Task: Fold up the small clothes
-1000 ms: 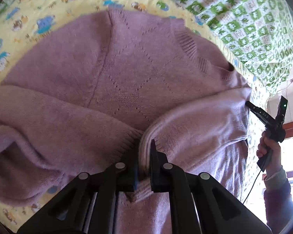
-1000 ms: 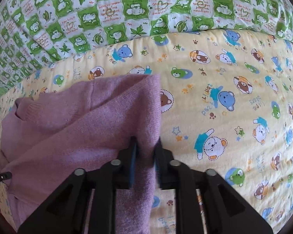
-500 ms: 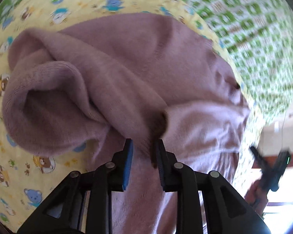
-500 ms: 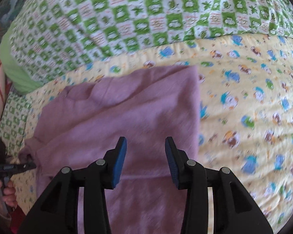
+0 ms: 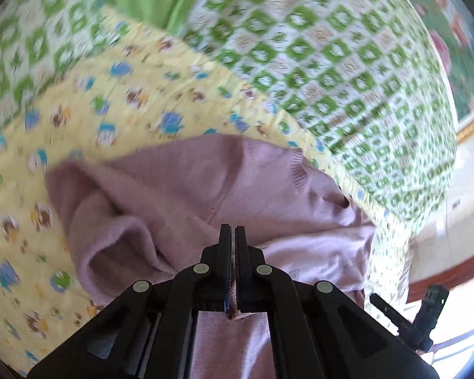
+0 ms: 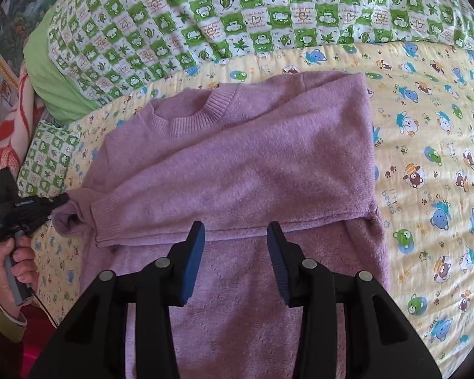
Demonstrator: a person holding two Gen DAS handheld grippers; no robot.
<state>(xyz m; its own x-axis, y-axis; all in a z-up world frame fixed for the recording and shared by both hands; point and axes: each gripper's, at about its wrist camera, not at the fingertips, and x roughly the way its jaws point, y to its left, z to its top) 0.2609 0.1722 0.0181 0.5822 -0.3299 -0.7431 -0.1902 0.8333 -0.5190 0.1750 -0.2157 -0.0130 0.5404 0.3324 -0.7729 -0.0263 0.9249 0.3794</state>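
Sweater (image 6: 243,164) is spread on the yellow quilt (image 6: 426,145), one sleeve folded across. Soft, limp knit; best taken at the hem. Left gripper (image 5: 232,237) is closed, empty; right gripper (image 6: 236,237) is held open above it.

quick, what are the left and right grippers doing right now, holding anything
Left gripper: shut on a fold of the purple knitted sweater.
Right gripper: open above the sweater, holding nothing.
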